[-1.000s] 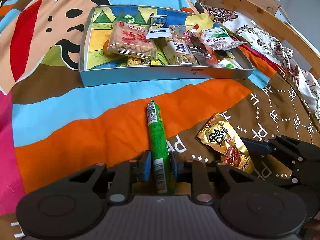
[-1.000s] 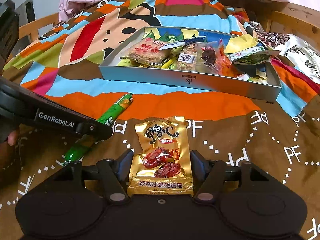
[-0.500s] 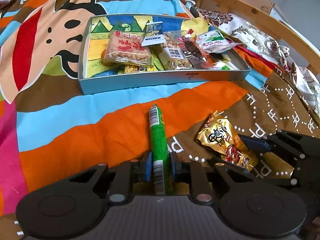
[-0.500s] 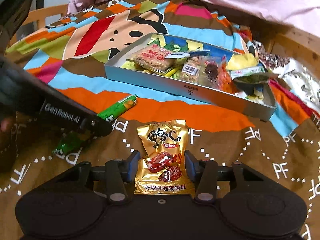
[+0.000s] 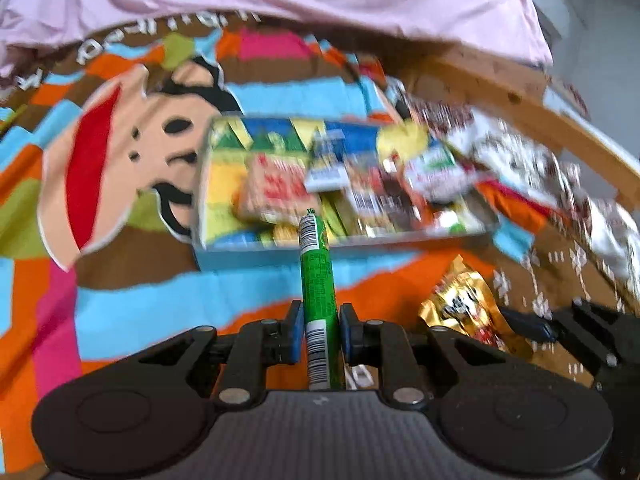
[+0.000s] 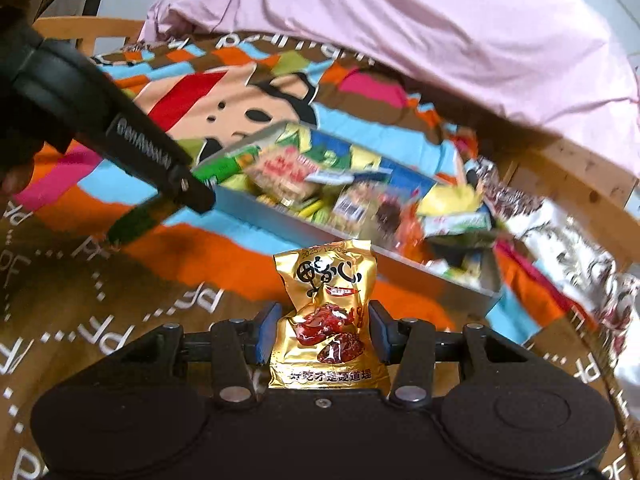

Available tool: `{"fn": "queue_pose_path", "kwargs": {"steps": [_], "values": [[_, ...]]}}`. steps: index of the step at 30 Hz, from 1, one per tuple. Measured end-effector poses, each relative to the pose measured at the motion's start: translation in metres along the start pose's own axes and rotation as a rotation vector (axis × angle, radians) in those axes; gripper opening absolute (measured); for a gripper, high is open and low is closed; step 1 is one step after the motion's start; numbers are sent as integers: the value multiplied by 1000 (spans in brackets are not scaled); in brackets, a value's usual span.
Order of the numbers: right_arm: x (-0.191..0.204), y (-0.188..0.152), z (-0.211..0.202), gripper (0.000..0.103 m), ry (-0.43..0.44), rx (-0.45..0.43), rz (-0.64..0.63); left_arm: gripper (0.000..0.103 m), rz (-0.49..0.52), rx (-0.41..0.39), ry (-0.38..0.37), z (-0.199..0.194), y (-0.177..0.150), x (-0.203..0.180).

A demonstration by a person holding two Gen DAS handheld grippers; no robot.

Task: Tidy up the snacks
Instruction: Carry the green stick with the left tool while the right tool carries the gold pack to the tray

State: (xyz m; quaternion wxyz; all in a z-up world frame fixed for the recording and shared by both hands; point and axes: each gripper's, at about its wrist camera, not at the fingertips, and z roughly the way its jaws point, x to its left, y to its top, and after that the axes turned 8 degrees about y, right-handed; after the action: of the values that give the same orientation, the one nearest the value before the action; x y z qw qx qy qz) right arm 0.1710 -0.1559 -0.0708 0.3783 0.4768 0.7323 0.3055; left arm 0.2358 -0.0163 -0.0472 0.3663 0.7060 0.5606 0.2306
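A green stick snack (image 5: pixel 316 276) points forward toward the tray, and my left gripper (image 5: pixel 319 320) is shut on its lower part, holding it off the bedspread. My right gripper (image 6: pixel 322 328) is shut on a gold snack packet (image 6: pixel 326 292), which stands upright between the blue pads. The grey tray (image 5: pixel 256 258) lies just beyond, with several snack packets in it. In the right wrist view the left gripper (image 6: pixel 188 188) holds the green stick (image 6: pixel 218 168) over the tray's (image 6: pixel 280 220) near left corner. The left wrist view shows the gold packet (image 5: pixel 460 308) at lower right.
A colourful cartoon bedspread (image 5: pixel 120 300) lies under everything. A pink blanket (image 6: pixel 400 40) is heaped behind the tray. The wooden bed frame (image 5: pixel 560 120) and a floral cloth (image 6: pixel 560 248) border the right side. A hand (image 6: pixel 16 176) is at the left edge.
The right jaws closed on the gold packet. Both grippers lifted their snacks off the bedspread, tilted upward and drew nearer the tray. The green stick now hangs at the tray's edge.
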Motion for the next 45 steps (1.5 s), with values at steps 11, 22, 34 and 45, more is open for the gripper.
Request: {"fn": "queue_pose_path", "kwargs": {"steps": [11,22,34,45], "values": [[-37,26,21,49,-69,-142,34,20,-127,-227,52,16,49,30],[-76,89,92,49,-47,-251,196,20,-102,-263,63,76,93,50],[-107,97,156,49,-50,-149,397,20,-11,-180,35,133,91,47],[-102,89,174,50,-63,-113,397,19,-143,-107,-15,152,88,82]]}}
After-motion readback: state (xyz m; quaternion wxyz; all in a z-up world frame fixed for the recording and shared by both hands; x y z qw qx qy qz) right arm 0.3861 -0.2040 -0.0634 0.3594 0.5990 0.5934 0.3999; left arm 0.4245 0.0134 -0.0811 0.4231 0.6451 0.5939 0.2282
